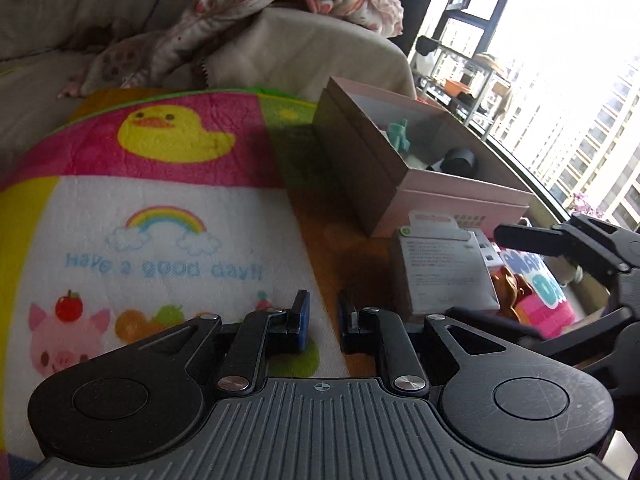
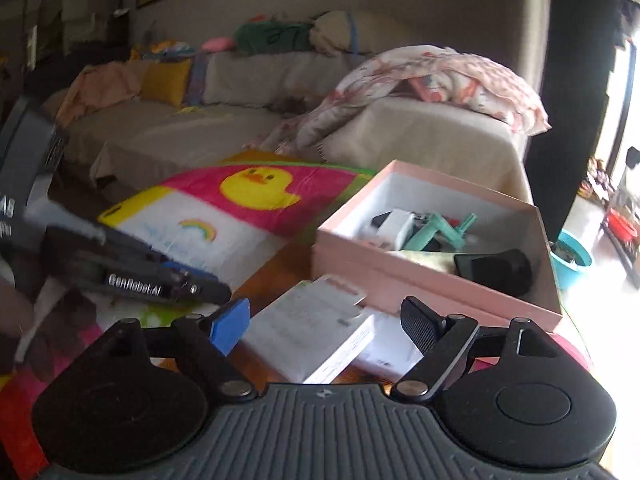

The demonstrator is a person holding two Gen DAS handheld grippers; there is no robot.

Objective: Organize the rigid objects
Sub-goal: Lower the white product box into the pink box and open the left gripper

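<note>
A pink cardboard box (image 2: 440, 292) stands open on the wooden table, holding a teal plastic piece (image 2: 436, 232), a black object (image 2: 496, 268) and a small white item (image 2: 396, 226). In front of it lies a flat white package (image 2: 312, 332) on top of another white box (image 2: 392, 348). My right gripper (image 2: 324, 316) is open, its fingers spread on either side of the white package without touching it. My left gripper (image 1: 324, 316) is shut and holds nothing, hovering over the picture mat, left of the white package (image 1: 444, 268) and the pink box (image 1: 452, 204).
A colourful mat with a yellow duck (image 1: 176, 132) covers the table's left part. A brown toy (image 1: 508, 288) lies right of the white package. Behind the table is a beige sofa (image 2: 420, 136) with a patterned blanket (image 2: 440, 76). A bright window (image 1: 560, 80) fills the right.
</note>
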